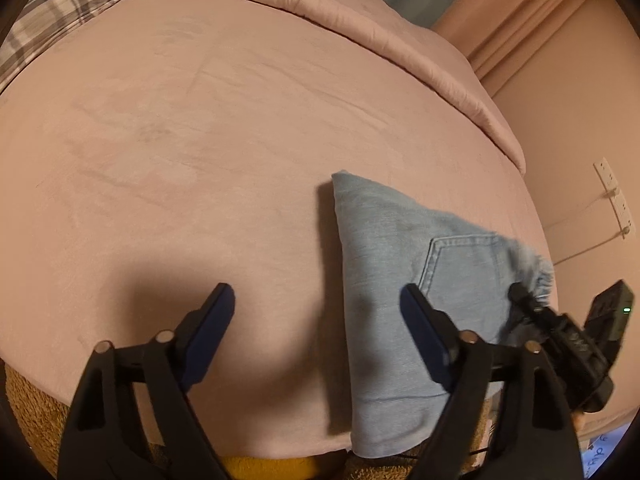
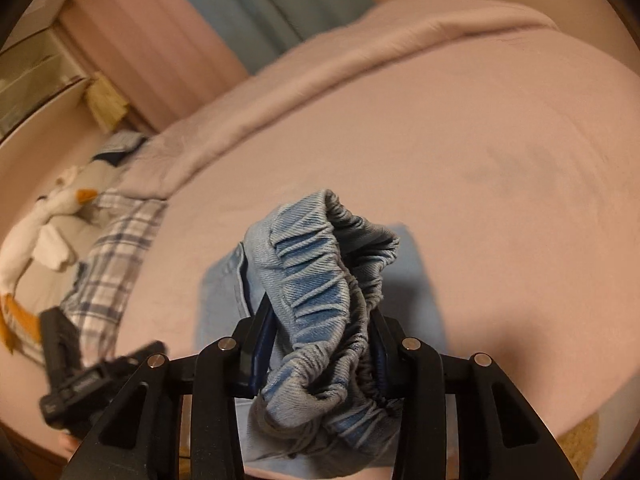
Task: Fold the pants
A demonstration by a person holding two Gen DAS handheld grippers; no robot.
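Observation:
Light blue denim pants (image 1: 392, 248) lie folded on the pink bed sheet (image 1: 200, 140) near its front edge, back pocket facing up. My left gripper (image 1: 320, 308) hangs open just above the sheet; its right finger (image 1: 420, 320) is over the denim and its left finger over bare sheet. No pad presses on anything. In the right wrist view my right gripper (image 2: 320, 320) is shut on the bunched elastic waistband (image 2: 316, 280), lifted off the rest of the pants (image 2: 220, 300). The right gripper (image 1: 560, 332) also shows at the pants' right side, beside the frayed hem.
A folded pink duvet (image 1: 360, 12) runs along the far side of the bed. A plaid pillow (image 1: 60, 12) lies at the far left, with a white goose plush toy (image 2: 48, 208) beside it. A power strip (image 1: 616, 200) hangs on the wall. Brown rug (image 1: 32, 412) lies below the bed edge.

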